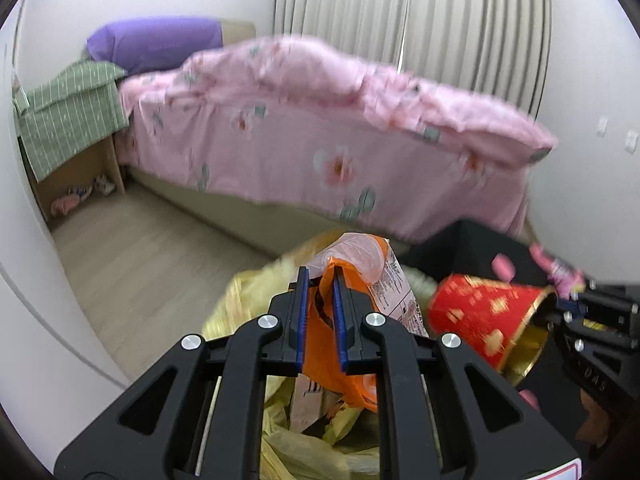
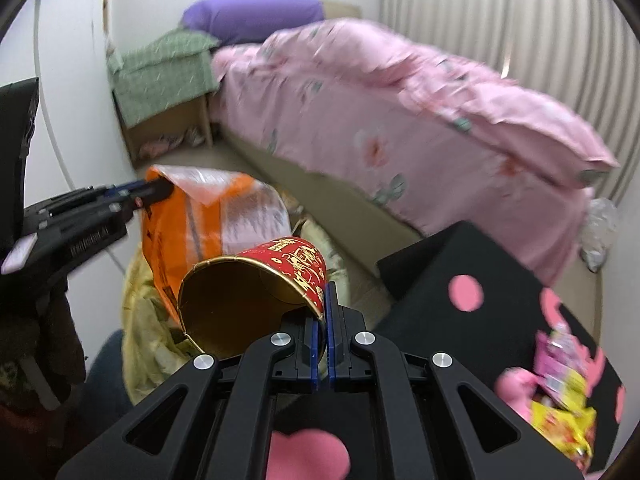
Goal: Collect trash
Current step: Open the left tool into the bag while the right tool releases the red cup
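My left gripper (image 1: 320, 276) is clamped on the top edge of an orange snack wrapper (image 1: 352, 344), its blue pads pinching the crinkled film so the packet hangs below the jaws. My right gripper (image 2: 323, 300) is closed on the rim of a red and gold paper cup (image 2: 276, 276), which lies tipped on its side with its gold mouth turned back toward me. Both pieces hang just over a yellow trash bag (image 1: 304, 448) whose open mouth sits directly beneath them; some paper or card scrap, as best I can make out through the blur, is already inside.

I judge the task well under way but not finished. Two items are lifted and brought to the bag, yet neither has been let go. To my right, a black table with pink spots (image 2: 460, 248) bears colourful snack packets (image 2: 564, 376) that I take for trash left to collect, and something pale and crumpled lies on the floor at the foot of the bed (image 2: 400, 112).

Both hands tilt forward and down toward the bag, the two grippers near each other, left beside right, with the wrapper and the cup almost touching. Beyond them run the wooden floor (image 1: 152, 256) and the pink bedspread.
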Demonstrator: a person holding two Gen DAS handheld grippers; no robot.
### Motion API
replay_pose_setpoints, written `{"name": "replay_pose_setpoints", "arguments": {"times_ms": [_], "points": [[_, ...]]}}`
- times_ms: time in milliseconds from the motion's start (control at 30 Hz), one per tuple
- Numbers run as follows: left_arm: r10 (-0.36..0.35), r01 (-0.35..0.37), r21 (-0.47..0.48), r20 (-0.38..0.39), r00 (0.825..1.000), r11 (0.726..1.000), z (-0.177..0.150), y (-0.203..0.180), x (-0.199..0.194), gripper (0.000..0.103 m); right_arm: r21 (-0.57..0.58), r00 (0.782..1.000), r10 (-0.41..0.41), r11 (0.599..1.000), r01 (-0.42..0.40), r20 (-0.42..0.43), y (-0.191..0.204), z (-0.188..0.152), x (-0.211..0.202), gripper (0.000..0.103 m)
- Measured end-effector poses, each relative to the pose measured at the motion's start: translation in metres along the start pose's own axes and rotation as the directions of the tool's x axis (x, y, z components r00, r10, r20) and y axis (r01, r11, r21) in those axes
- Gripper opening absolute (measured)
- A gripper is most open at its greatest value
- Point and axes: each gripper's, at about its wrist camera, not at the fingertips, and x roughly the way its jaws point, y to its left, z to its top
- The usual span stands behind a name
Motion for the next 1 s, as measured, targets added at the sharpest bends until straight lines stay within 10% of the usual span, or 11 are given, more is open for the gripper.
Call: {"name": "replay_pose_setpoints", "arguments": {"times_ms": [367, 1000], "points": [[0.029, -0.027, 0.015, -0.148, 0.989, 1.000, -0.042, 0.009, 0.046, 0.010, -0.152, 0.977, 0.031, 0.986, -0.064, -0.210, 0.020, -0.010, 0.089, 0.004], [0.013, -0.013, 0.003, -0.233, 0.972, 1.000, -0.058, 0.011, 0.052, 0.010, -0.161, 0.982, 0.029, 0.985, -0.059, -0.187, 0.015, -0.012, 0.075, 0.004]]}}
